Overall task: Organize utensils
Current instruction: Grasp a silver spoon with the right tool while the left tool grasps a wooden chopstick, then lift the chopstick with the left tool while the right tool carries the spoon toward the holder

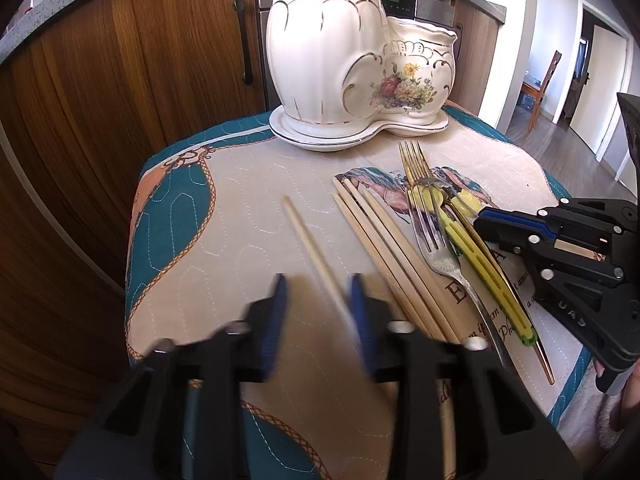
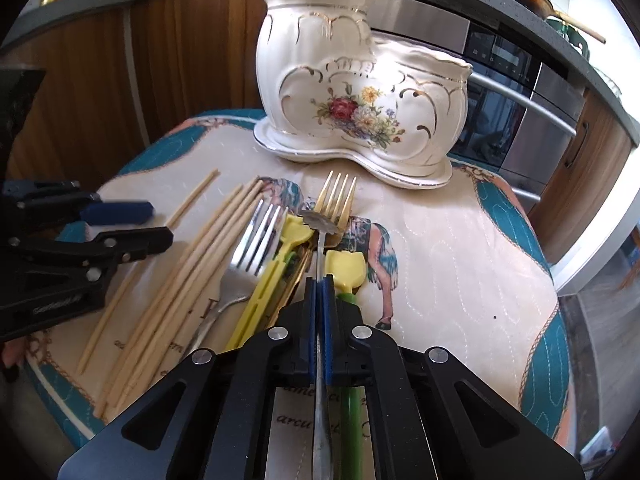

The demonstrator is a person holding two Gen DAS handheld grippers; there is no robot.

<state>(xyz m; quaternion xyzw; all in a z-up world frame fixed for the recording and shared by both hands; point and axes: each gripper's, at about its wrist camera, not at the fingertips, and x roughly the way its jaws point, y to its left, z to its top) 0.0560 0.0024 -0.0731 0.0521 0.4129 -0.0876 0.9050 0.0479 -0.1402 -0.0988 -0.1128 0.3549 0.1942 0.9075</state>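
Holder (image 2: pixel 360 100) shows nothing in it; utensils unsorted mid-bench; right tool (image 2: pixel 319 292) clamped on spoon handle (image 2: pixel 320 252); left tool (image 1: pixel 318 300) narrow around chopstick (image 1: pixel 308 240), contact unclear.

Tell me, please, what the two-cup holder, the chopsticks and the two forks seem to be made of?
Holder: likely glazed ceramic; glossy white surface, gold trim, painted flowers.
Chopsticks: pale, matte sticks, probably bamboo or light wood.
Silver fork: shiny grey metal, likely stainless steel; bright reflections on its tines.
Gold fork: metal with a gold-coloured finish; whether plated or coated is unclear.
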